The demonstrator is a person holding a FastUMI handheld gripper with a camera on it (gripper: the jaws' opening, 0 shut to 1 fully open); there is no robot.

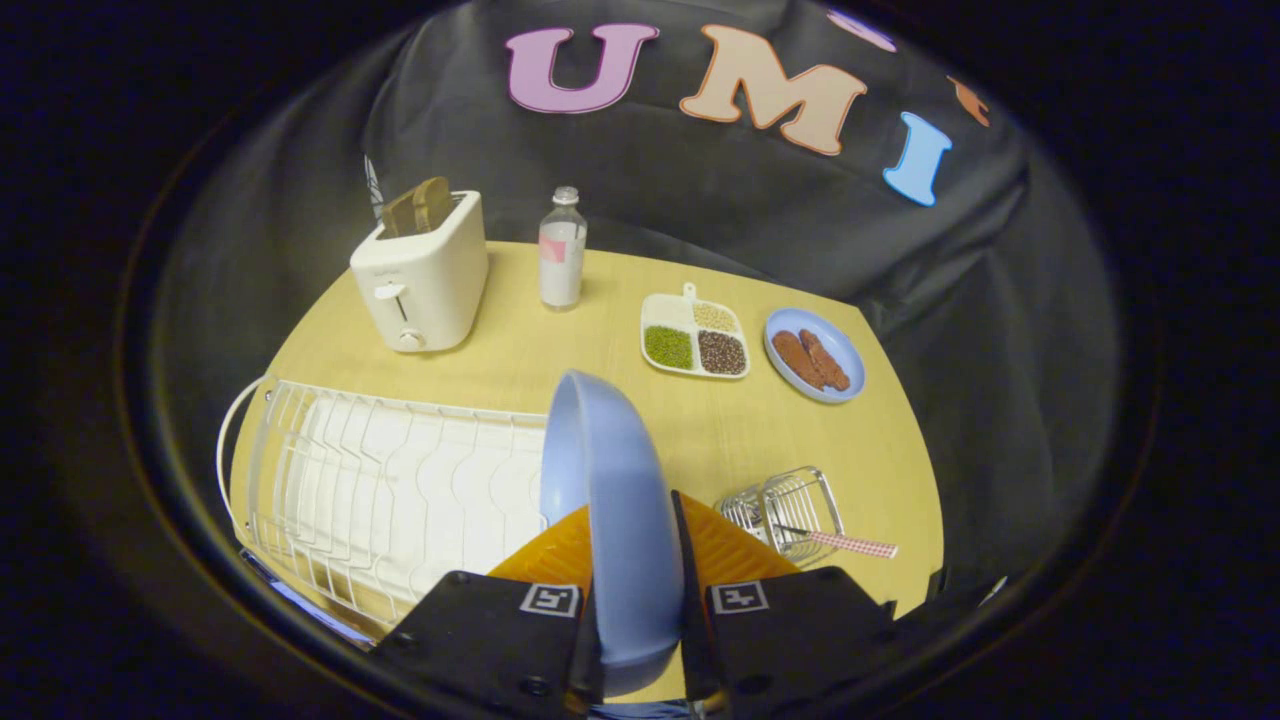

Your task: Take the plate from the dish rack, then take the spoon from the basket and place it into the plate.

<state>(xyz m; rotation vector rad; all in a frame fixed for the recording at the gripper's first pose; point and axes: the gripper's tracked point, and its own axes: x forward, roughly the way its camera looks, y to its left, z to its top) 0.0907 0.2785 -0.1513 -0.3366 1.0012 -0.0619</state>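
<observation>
While clamped by both fingers, blue plate [610, 500] upright in gripper [640, 560]

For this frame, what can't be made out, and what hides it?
Gripper view:
- The plate stands edge-on between the fingers of the gripper, so its inner face is hidden.
- The spoon in the wire basket: its bowl end is hidden inside the basket, behind the wires.
- The dish rack: its near corner is covered by the gripper body.
- The toaster slots: contents too small to identify.
</observation>
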